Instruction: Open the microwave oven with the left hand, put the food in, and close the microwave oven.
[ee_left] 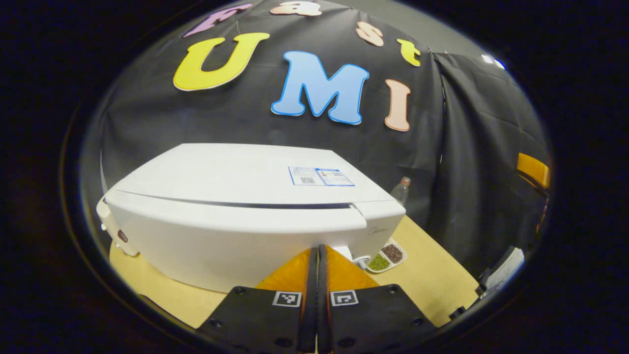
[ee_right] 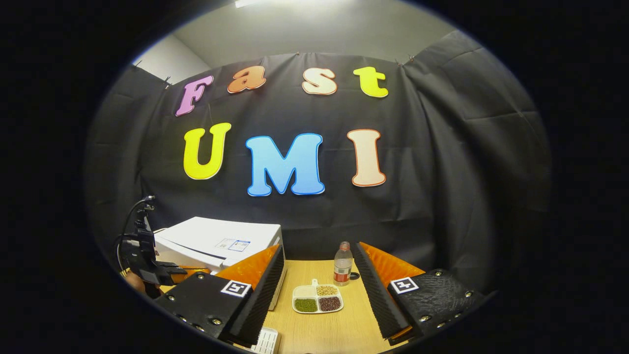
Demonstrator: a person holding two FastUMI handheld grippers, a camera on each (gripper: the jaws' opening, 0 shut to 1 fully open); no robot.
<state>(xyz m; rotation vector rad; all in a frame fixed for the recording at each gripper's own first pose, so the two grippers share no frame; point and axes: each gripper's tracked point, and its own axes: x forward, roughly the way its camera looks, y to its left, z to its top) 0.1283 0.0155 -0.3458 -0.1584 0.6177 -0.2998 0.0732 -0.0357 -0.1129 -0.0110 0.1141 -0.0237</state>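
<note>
The white microwave (ee_left: 245, 211) stands shut on the wooden table (ee_left: 432, 280), with its front close before my left gripper (ee_left: 318, 248). That gripper is shut with nothing between its fingers, and its tips are near the lower right of the door. A white divided tray of beans and grains (ee_left: 388, 256) lies to the right of the microwave. My right gripper (ee_right: 319, 247) is held open above the table, and the tray (ee_right: 318, 298) lies ahead between its fingers, untouched. Farther left the microwave (ee_right: 216, 241) stands with the other gripper (ee_right: 142, 260) in front of it.
A clear plastic bottle (ee_right: 342, 269) stands behind the tray near the cloth wall, also seen beside the microwave as the bottle (ee_left: 401, 189). A white ridged object (ee_right: 268, 341) lies at the table's near edge. An orange-yellow object (ee_left: 533, 169) shows at the far right.
</note>
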